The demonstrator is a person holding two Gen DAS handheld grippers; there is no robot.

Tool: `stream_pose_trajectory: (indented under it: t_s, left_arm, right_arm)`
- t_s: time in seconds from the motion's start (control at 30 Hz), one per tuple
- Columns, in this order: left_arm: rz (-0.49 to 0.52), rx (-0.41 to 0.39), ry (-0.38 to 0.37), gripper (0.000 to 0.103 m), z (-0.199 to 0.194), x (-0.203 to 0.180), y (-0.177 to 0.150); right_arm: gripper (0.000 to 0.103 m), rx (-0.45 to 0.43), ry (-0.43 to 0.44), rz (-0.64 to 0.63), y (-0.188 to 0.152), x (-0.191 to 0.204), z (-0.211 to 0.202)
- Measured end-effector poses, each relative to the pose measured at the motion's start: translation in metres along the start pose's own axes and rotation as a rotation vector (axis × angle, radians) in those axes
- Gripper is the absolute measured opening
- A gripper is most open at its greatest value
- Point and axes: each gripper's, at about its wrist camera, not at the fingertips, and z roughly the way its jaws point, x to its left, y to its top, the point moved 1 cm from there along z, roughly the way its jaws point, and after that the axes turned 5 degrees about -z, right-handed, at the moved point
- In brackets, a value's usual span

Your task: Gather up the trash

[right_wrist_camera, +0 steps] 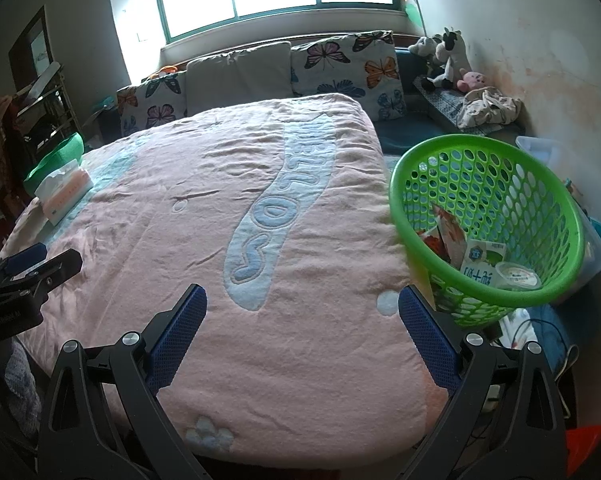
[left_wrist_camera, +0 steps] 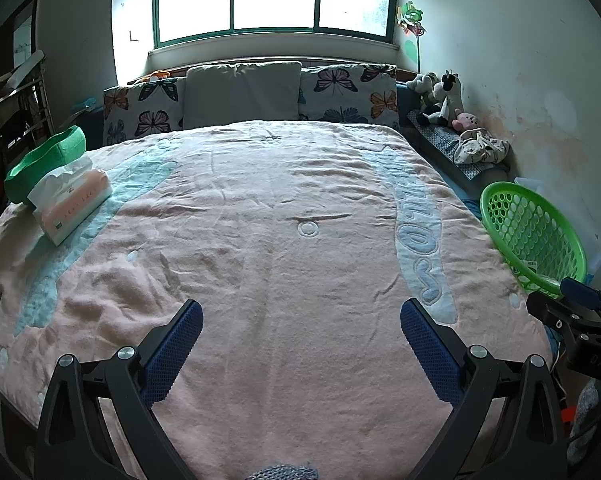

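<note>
A green perforated basket (right_wrist_camera: 496, 184) stands tilted at the right edge of the bed; it also shows in the left wrist view (left_wrist_camera: 512, 220). Inside it lie a milk carton (right_wrist_camera: 482, 260), a white lidded cup (right_wrist_camera: 516, 276) and a red-and-white wrapper (right_wrist_camera: 448, 232). My left gripper (left_wrist_camera: 300, 320) is open and empty above the near end of the pink blanket (left_wrist_camera: 280, 220). My right gripper (right_wrist_camera: 302, 308) is open and empty above the blanket's near right corner, just left of the basket. Each gripper shows at the edge of the other's view.
A tissue pack (left_wrist_camera: 72, 204) and a green fabric bin (left_wrist_camera: 44, 160) sit at the bed's left edge. Pillows (left_wrist_camera: 242, 92) line the head under the window. Plush toys (left_wrist_camera: 444, 96) and crumpled cloth (left_wrist_camera: 478, 146) lie by the right wall. A clear plastic box (right_wrist_camera: 540, 148) stands behind the basket.
</note>
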Motion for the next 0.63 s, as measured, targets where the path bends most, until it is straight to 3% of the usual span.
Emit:
stream_pose_trajectory:
  t_s: [0.63]
  left_arm:
    - [-0.004, -0.005, 0.011, 0.096, 0.0013, 0.0027, 0.0001]
  right_arm:
    - [0.096, 0.002, 0.006, 0.003, 0.0, 0.0031, 0.002]
